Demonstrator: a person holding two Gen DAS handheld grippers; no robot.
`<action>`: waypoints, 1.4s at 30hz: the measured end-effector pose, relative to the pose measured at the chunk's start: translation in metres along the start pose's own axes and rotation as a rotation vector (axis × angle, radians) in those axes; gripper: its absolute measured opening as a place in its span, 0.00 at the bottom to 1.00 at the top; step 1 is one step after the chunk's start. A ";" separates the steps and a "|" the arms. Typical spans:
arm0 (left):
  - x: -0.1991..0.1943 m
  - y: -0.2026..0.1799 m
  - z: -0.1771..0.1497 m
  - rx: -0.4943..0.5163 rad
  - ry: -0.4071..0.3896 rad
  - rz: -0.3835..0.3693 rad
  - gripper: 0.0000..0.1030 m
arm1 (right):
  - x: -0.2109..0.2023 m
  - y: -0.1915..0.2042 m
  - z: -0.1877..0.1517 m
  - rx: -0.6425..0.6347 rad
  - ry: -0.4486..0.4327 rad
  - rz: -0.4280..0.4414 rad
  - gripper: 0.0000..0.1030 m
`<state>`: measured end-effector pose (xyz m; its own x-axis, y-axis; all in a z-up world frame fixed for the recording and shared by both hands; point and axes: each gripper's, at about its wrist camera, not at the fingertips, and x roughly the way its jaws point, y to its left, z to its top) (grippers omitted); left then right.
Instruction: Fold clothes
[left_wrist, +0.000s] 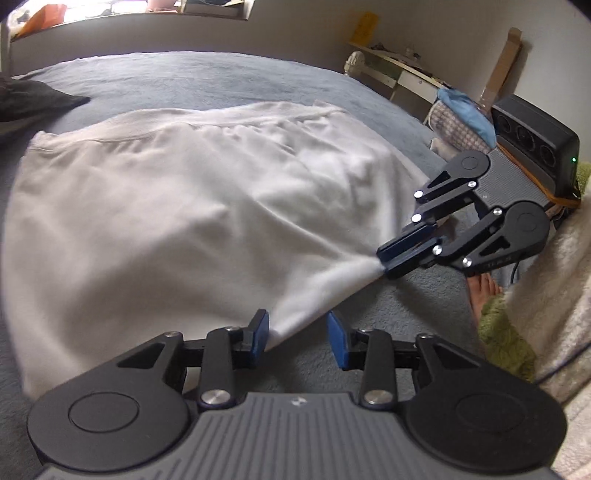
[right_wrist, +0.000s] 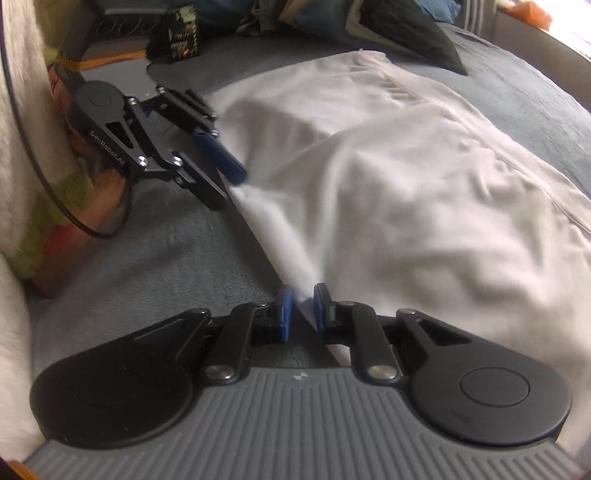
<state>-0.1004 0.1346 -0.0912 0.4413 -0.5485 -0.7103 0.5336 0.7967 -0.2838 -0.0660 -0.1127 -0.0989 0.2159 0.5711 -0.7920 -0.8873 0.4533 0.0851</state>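
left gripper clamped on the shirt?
No: in the left wrist view the left gripper stands open, and the white shirt touches only its left pad, the right pad clear of it.

Black tool (left_wrist: 299, 334), blue pads (left_wrist: 338, 339)

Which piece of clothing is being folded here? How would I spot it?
Look at the grey bed. Spread over its middle is a white garment, its near edge lifted. It is the only pale cloth there; the dark pillow lies beyond it.
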 end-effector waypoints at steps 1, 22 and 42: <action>-0.006 -0.001 0.003 0.005 -0.019 -0.009 0.36 | -0.005 -0.001 0.004 0.009 -0.017 -0.001 0.12; -0.056 0.088 0.003 -0.387 -0.236 0.180 0.47 | -0.079 -0.143 -0.082 0.794 -0.312 -0.441 0.13; -0.009 0.102 0.063 -0.349 -0.265 0.440 0.43 | -0.069 -0.185 -0.081 0.876 -0.413 -0.488 0.14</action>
<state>-0.0051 0.2051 -0.0730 0.7545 -0.1588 -0.6369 0.0136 0.9739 -0.2266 0.0503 -0.2919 -0.1087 0.7330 0.3083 -0.6064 -0.1039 0.9317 0.3481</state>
